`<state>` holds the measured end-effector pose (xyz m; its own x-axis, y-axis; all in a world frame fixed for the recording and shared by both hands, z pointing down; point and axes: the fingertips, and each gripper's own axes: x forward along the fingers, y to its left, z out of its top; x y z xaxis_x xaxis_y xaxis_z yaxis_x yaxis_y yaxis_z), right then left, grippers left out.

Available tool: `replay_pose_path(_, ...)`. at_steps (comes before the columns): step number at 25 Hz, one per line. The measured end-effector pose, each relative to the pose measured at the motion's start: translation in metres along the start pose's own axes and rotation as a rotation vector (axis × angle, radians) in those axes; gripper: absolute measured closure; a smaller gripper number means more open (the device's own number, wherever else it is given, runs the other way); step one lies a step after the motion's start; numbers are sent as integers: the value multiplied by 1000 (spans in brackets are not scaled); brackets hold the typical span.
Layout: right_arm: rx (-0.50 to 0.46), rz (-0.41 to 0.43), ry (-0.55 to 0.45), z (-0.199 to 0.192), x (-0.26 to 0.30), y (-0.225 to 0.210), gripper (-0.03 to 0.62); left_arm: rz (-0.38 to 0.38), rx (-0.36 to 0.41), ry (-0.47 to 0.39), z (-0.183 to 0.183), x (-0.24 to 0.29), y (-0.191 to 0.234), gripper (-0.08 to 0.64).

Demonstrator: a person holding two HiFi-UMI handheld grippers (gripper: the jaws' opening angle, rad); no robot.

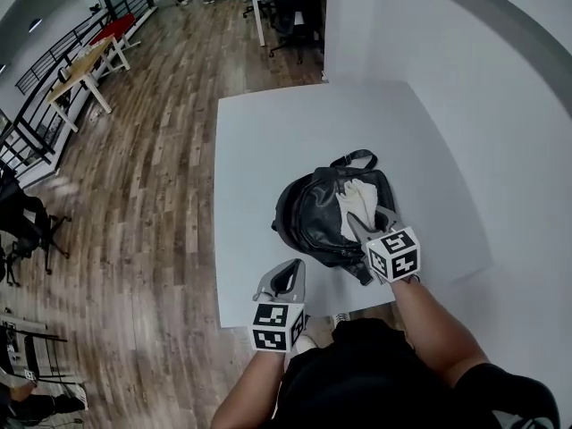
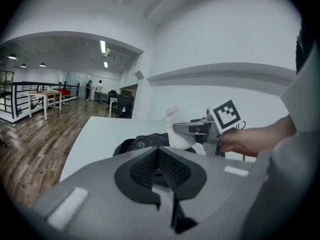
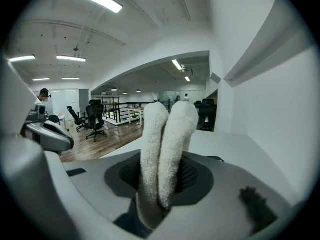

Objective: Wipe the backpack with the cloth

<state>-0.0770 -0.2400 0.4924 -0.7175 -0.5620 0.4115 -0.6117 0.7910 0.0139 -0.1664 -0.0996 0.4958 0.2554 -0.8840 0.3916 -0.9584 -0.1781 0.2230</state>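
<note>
A black backpack (image 1: 323,214) lies on the white table (image 1: 268,150), near its front edge. My right gripper (image 1: 368,223) hovers over the bag's right side, shut on a folded white cloth (image 1: 357,202) that rests on the bag. In the right gripper view the cloth (image 3: 165,149) sticks up between the jaws of the right gripper (image 3: 161,181). My left gripper (image 1: 286,278) hangs over the table's front edge, left of the bag, shut and holding nothing. The left gripper view looks past the left gripper (image 2: 159,151) to the backpack (image 2: 142,143), the cloth (image 2: 175,126) and the right gripper (image 2: 186,129).
A white wall (image 1: 483,105) runs along the table's right side. Wooden floor lies to the left, with a black chair (image 1: 27,222) and wooden desks (image 1: 85,65). Black office chairs (image 1: 299,7) stand beyond the table's far end.
</note>
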Motion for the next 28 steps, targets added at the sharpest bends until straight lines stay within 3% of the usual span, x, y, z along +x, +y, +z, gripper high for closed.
replay_pose_path(6, -26, 86, 37, 5, 92, 0, 465, 91, -21, 9, -6, 6, 27, 552)
replay_pose_path(13, -22, 173, 66, 11, 172, 6, 465, 115, -20, 80, -17, 19, 32, 552)
replay_pose_path(21, -20, 225, 70, 10, 203, 9, 465, 165, -59, 107, -21, 37, 44, 552)
replay_pose_path(28, -12, 187, 88, 4, 203, -14, 465, 144, -54, 114, -19, 50, 42, 552)
